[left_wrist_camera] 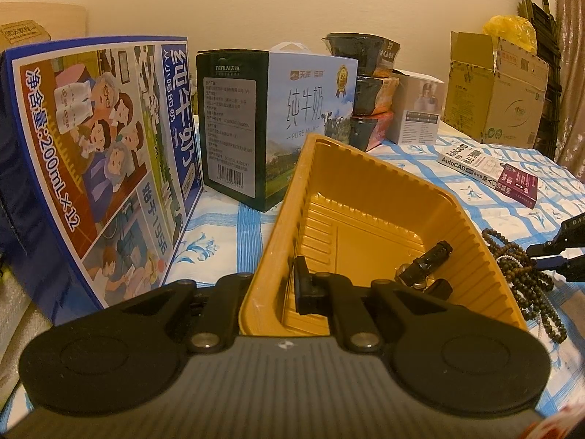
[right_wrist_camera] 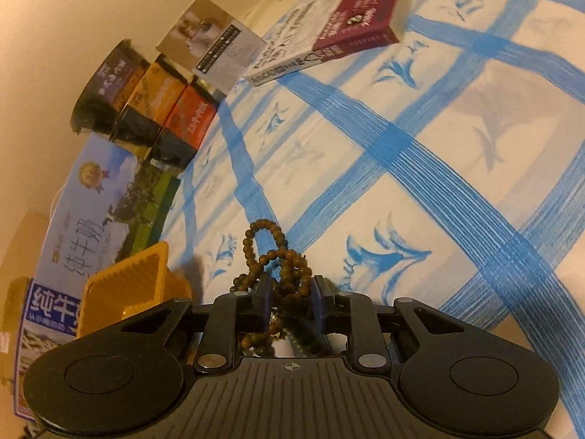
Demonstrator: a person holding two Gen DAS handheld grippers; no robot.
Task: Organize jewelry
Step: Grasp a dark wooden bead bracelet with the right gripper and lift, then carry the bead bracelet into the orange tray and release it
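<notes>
The landmark is the yellow tray (left_wrist_camera: 365, 226), a thin ribbed plastic trough with a flat bottom and a rolled rim, lying on a white cloth with blue checks and blue flower prints (right_wrist_camera: 420, 183). The left claw (left_wrist_camera: 270, 289) is closed on the tray's near wall, one finger inside and the other outside, so the tray sits tilted up at that end. Inside the tray, toward its right wall, lies a small dark bracelet with a metal piece (left_wrist_camera: 424, 267); its exact make is too blurred to tell.

Just right of the tray, outside its rim, a long string of small round brown wooden beads (left_wrist_camera: 526, 274) is heaped on the cloth. The right claw (right_wrist_camera: 290, 298) is closed around a tangle of those beads, with loops spilling forward past the finger pads (right_wrist_camera: 264, 298).

Left of the tray stands a blue printed milk carton (left_wrist_camera: 95, 168), close to its left rim. Behind the tray sits a glossy dark-green and pale milk box (left_wrist_camera: 270, 120), then stacked dark bowls (left_wrist_camera: 369, 87). Right of and beyond the tray a thick book (left_wrist_camera: 490, 172) lies flat; between the book and the beads the cloth is bare and open
</notes>
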